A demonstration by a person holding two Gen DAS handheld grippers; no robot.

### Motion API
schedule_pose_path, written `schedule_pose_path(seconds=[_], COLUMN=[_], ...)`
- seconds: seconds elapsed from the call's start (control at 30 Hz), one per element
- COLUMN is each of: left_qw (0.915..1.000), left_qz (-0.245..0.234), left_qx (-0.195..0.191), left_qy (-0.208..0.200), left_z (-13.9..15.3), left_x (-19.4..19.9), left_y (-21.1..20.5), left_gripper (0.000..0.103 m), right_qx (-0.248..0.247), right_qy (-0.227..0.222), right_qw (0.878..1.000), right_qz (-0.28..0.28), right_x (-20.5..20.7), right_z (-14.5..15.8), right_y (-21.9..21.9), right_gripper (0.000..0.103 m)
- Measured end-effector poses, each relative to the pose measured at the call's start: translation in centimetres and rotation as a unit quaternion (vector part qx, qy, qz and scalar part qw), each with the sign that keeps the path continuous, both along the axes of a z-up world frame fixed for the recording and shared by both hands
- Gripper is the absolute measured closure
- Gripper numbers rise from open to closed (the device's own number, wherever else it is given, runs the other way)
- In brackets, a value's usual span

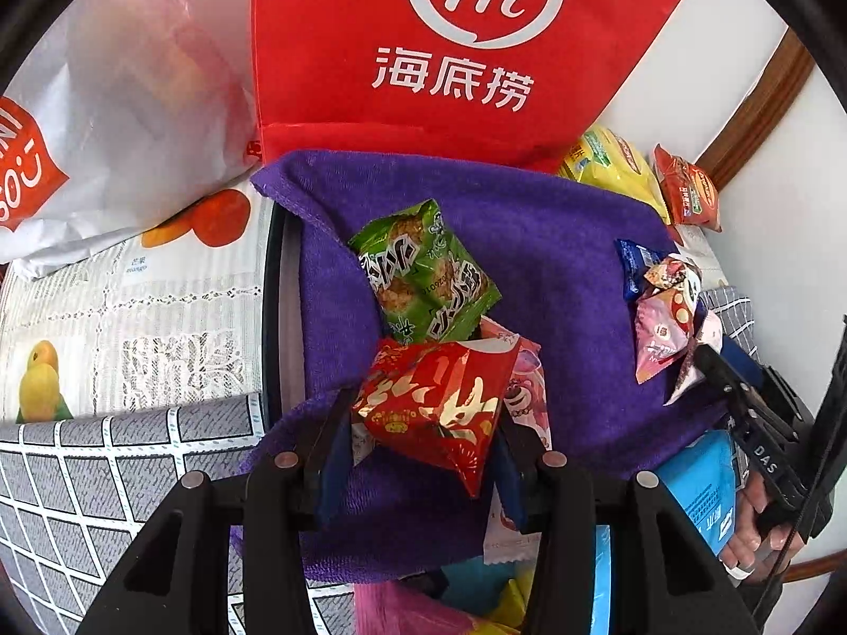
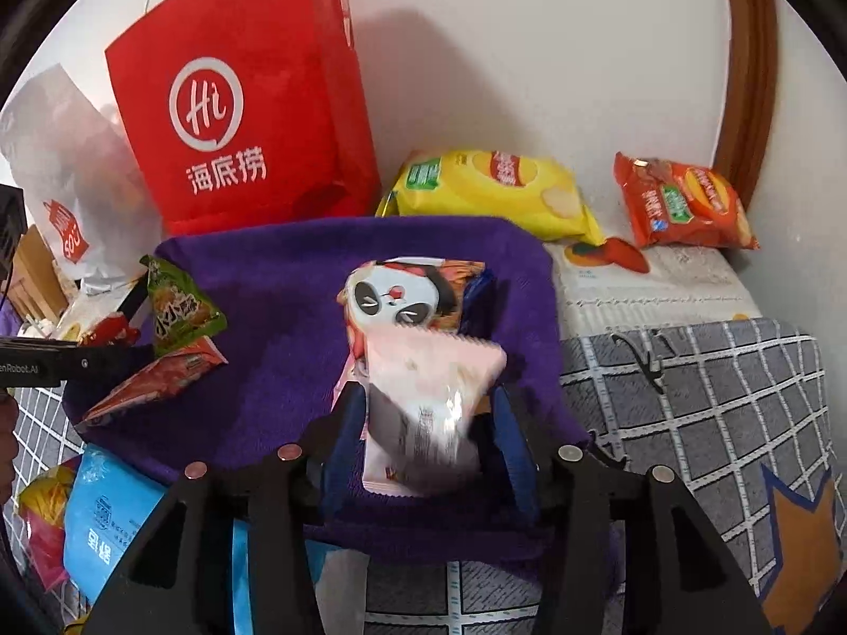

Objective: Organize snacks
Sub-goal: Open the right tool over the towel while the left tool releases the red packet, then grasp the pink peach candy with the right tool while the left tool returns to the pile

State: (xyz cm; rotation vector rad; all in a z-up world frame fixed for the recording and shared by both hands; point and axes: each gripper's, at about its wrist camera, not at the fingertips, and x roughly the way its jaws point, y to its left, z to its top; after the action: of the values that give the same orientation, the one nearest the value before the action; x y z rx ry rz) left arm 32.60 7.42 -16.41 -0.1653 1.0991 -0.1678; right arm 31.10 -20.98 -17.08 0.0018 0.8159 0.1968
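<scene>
**Two grippers over the purple cloth, a snack pack in each**

The left gripper point(image 1: 426, 423) points down at the purple cloth point(image 1: 556, 222), its jaws partly apart and pressed on the sides of a red-and-gold snack packet point(image 1: 439, 407). The right gripper point(image 2: 429, 423) stands over the same cloth with a pale pink packet point(image 2: 434, 402) between its fingers; that packet is blurred, there is a gap at the right pad, and I cannot tell whether the pads still press on it.

Behind the cloth a tall red bag point(image 1: 466, 53) with a white "Hi" logo leans at the wall, a white plastic bag point(image 1: 116, 106) to its left. The cloth covers a dark-rimmed tray point(image 1: 272, 317) on a grey checked table cover point(image 1: 106, 465). A yellow chip bag point(image 2: 497, 190) and an orange chip bag point(image 2: 683, 206) lie by the wall, off the cloth. On the cloth, a green snack packet point(image 1: 423, 270) lies just beyond the red one, and a panda-print packet point(image 2: 402, 291) lies just beyond the pink one. A blue pack point(image 2: 106, 518) sits at the cloth's near edge.
</scene>
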Motion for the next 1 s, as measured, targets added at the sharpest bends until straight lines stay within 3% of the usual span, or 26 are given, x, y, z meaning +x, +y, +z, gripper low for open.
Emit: schedule_pose_path(seconds=[0.13, 0.23, 0.3, 0.4, 0.7, 1.0], left_qw=[1.0000, 1.0000, 1.0000, 0.9999, 0.9996, 0.9973], left_qz=[-0.001, -0.003, -0.001, -0.007, -0.008, -0.014], left_qx=[0.005, 0.007, 0.002, -0.002, -0.014, -0.040], left_qy=[0.002, 0.004, 0.009, 0.009, -0.025, -0.060], left_z=[0.0, 0.2, 0.3, 0.8, 4.5, 8.0], left_x=[0.2, 0.3, 0.3, 0.1, -1.7, -3.7], left_y=[-0.2, -0.6, -0.7, -0.9, -0.5, 0.4], left_gripper=[0.058, 0.056, 0.048, 0.048, 0.045, 0.044], right_qx=[0.003, 0.001, -0.005, -0.011, 0.008, 0.011], right_qy=[-0.025, -0.035, -0.041, -0.047, -0.041, 0.001], right_qw=[1.000, 0.999, 0.999, 0.999, 0.999, 1.000], right_qz=[0.004, 0.012, 0.016, 0.011, 0.003, 0.004], right_x=[-0.8, -1.3, -1.5, -1.9, -5.7, -10.7], right_z=[0.8, 1.3, 1.6, 2.5, 5.7, 4.6], right_y=[-0.1, 0.1, 0.3, 0.3, -0.4, -0.4], right_gripper=[0.038, 0.036, 0.036, 0.036, 0.032, 0.031])
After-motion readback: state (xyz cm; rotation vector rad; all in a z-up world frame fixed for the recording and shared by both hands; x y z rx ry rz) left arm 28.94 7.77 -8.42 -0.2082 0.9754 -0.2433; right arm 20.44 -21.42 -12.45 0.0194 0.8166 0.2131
